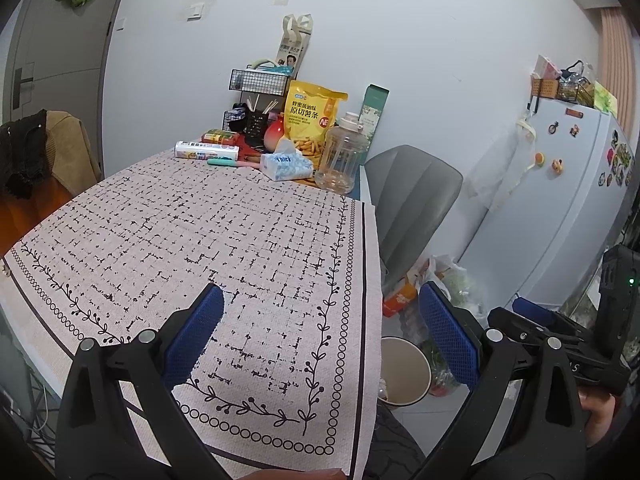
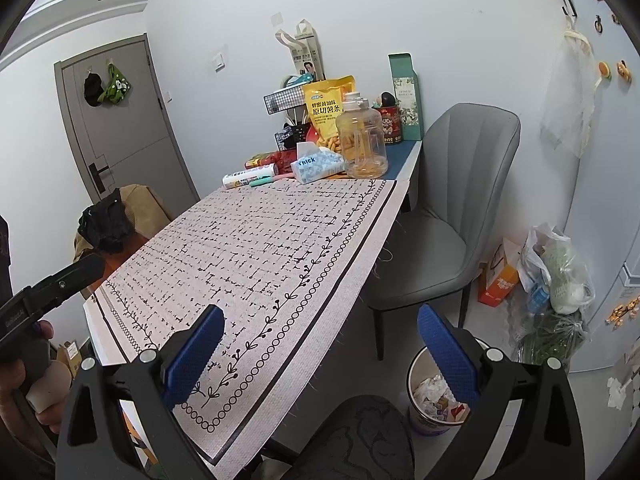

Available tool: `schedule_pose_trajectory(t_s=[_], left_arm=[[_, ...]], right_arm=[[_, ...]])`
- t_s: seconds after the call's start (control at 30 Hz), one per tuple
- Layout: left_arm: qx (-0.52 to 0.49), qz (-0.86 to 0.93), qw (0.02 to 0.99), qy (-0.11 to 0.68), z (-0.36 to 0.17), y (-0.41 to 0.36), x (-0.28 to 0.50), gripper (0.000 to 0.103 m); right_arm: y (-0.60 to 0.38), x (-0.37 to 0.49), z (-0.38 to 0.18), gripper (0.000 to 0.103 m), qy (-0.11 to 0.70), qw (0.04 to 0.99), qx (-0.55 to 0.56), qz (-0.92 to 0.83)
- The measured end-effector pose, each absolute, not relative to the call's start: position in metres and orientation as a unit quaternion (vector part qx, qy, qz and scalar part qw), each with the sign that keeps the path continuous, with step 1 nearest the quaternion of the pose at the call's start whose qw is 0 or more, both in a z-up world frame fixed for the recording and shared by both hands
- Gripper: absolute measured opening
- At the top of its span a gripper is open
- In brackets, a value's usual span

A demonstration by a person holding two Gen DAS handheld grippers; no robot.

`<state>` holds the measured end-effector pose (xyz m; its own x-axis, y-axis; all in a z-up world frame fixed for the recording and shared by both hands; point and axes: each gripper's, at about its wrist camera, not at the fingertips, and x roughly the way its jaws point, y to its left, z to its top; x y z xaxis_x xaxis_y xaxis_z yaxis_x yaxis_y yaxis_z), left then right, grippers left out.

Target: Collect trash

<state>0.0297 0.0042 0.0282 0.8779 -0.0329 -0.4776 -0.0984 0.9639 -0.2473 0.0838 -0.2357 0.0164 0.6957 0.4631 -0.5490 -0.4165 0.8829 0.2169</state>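
Note:
A white waste bin (image 2: 434, 394) with crumpled paper and wrappers in it stands on the floor right of the table; it also shows in the left wrist view (image 1: 406, 372). My left gripper (image 1: 320, 328) is open and empty above the near right corner of the patterned tablecloth (image 1: 200, 232). My right gripper (image 2: 320, 344) is open and empty, held over the table's right edge and the floor beside the bin. No loose trash shows on the cloth (image 2: 256, 248).
At the table's far end stand a yellow snack bag (image 1: 314, 114), a clear plastic jug (image 1: 342, 156), a tissue pack (image 1: 286, 164), a wire rack (image 1: 260, 80) and pens. A grey chair (image 2: 448, 216) sits right of the table. Plastic bags (image 2: 556, 268) lie by the fridge (image 1: 560, 184).

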Motion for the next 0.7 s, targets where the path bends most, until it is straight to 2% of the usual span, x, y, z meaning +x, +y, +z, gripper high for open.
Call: schedule_pose_trajectory(t_s=[0.7], left_arm=[[-0.133, 0.017, 0.958, 0.254, 0.0236, 0.0023, 0.03, 0.097]], right_arm=[[-0.2367, 0.0863, 0.0083, 0.095, 0.314, 0.919, 0.04, 0.236]])
